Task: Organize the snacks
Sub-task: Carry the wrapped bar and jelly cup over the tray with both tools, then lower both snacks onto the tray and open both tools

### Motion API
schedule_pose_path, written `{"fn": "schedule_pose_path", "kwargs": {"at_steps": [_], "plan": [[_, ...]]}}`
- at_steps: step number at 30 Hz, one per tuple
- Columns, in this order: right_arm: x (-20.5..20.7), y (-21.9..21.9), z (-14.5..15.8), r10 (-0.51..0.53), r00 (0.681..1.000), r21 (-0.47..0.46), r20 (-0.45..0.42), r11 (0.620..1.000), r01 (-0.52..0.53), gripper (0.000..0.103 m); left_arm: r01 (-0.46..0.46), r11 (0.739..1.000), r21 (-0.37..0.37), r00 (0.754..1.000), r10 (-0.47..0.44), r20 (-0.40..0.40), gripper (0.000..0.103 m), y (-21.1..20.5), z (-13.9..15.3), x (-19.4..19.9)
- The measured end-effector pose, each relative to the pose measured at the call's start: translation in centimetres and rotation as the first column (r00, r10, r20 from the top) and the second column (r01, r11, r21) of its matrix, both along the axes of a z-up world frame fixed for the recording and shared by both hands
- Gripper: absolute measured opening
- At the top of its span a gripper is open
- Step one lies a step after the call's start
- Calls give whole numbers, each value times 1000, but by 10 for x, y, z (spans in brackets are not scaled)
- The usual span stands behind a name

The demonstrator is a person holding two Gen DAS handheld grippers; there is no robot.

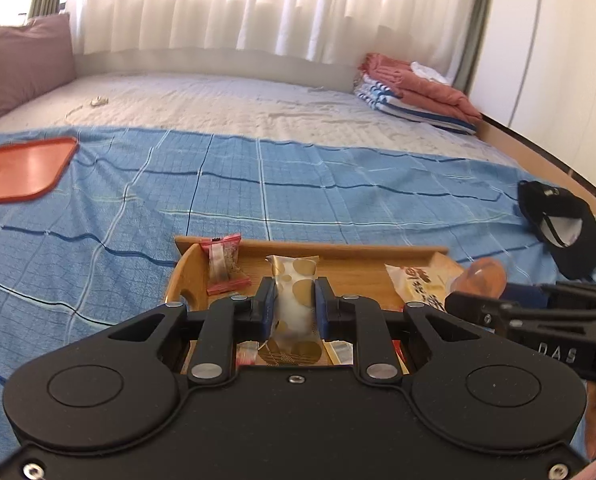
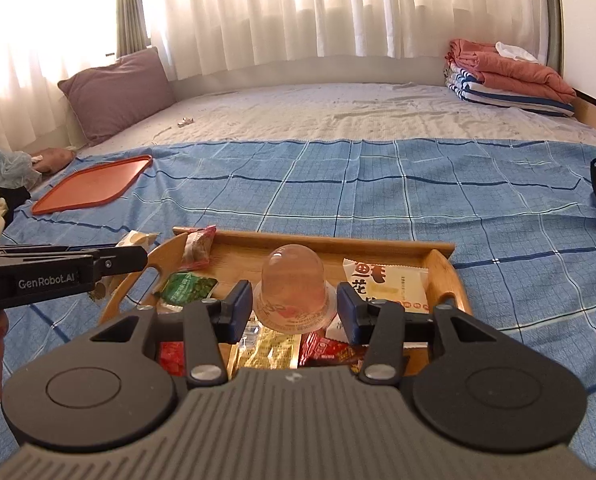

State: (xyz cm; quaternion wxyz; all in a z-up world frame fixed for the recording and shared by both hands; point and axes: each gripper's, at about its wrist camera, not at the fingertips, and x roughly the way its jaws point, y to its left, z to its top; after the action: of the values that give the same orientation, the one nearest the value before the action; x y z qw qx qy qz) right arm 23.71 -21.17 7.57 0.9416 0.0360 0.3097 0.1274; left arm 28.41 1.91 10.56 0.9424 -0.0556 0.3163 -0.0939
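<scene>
Snacks, gathered mostly in a wooden tray (image 2: 442, 268) resting on a blue checked cloth (image 2: 378, 200) spread over the bed (image 2: 298, 112). Left gripper (image 1: 294, 302) closed on a white wrapped snack with gold dots (image 1: 296, 292), jaws pressed against both sides of the packet, held upright above the tray. Right gripper (image 2: 294, 306) closed on a clear jelly cup (image 2: 292, 284), dome upward, jaws clamped on the flanged rim, likewise over the tray. Seen inside the tray in the right wrist view: a white packet with orange print (image 2: 390, 286) at the right, a green packet (image 2: 186, 286) at the left, a pink-wrapped sweet (image 2: 198, 250) leaning at the far left corner, and red and gold wrappers (image 2: 322, 350) lower down beneath the cup. Noted in the left wrist view: the same pink-wrapped sweet propped against the tray's far left corner. Orange lid-like tray (image 2: 94, 190) lying flat on the cloth, well apart to the far left. Purple pillow (image 2: 118, 88) at the head of the bed, folded towels (image 2: 510, 76) stacked at the far right corner, black cap (image 1: 558, 232) on the cloth to the right. White curtains (image 2: 298, 12) behind, brightly lit.
</scene>
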Motion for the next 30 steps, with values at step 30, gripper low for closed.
{"fn": "schedule_pose_path", "kwargs": {"at_steps": [30], "plan": [[88, 42, -79, 42, 996, -81, -80, 996, -48, 50, 16, 1000, 20, 992, -13, -128, 20, -19, -89, 112]]}}
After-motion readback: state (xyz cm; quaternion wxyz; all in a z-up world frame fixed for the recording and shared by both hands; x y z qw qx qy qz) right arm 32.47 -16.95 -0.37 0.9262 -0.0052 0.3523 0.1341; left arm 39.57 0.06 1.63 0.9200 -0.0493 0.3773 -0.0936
